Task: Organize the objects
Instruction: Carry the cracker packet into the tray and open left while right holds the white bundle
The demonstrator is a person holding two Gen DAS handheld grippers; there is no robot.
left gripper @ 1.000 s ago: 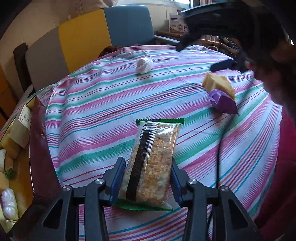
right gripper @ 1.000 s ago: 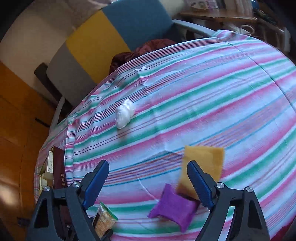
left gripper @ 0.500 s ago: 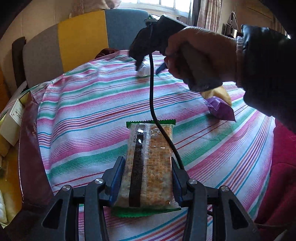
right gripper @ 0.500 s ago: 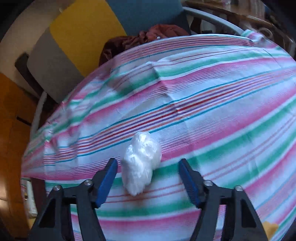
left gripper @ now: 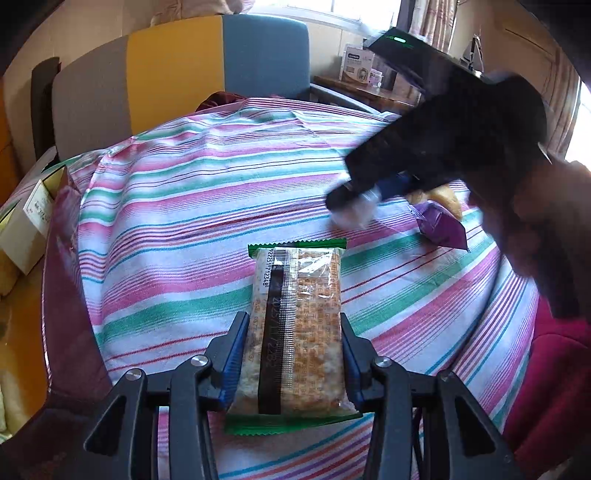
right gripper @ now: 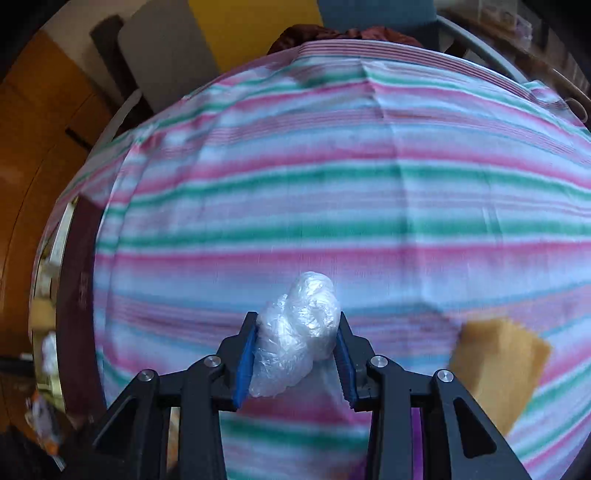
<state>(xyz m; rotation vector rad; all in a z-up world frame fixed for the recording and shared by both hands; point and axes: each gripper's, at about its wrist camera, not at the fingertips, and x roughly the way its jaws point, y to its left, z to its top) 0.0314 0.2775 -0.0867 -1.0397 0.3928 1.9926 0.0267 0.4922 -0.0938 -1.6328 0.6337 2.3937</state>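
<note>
Striped tablecloth (left gripper: 192, 206); grey-yellow-blue chair (left gripper: 177, 70) behind; bright window (left gripper: 365, 11); orange-brown floor (right gripper: 33, 147).

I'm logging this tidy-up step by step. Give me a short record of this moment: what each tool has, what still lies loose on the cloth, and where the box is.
left tool: shut on the cracker packet, green-edged, lying on the striped tablecloth
right tool: jaws have just been closing, pads now pressing the crumpled clear plastic wrap
loose on cloth: purple packet and yellow packet, close together
box: dark red box at the table's left edge, items already inside
</note>
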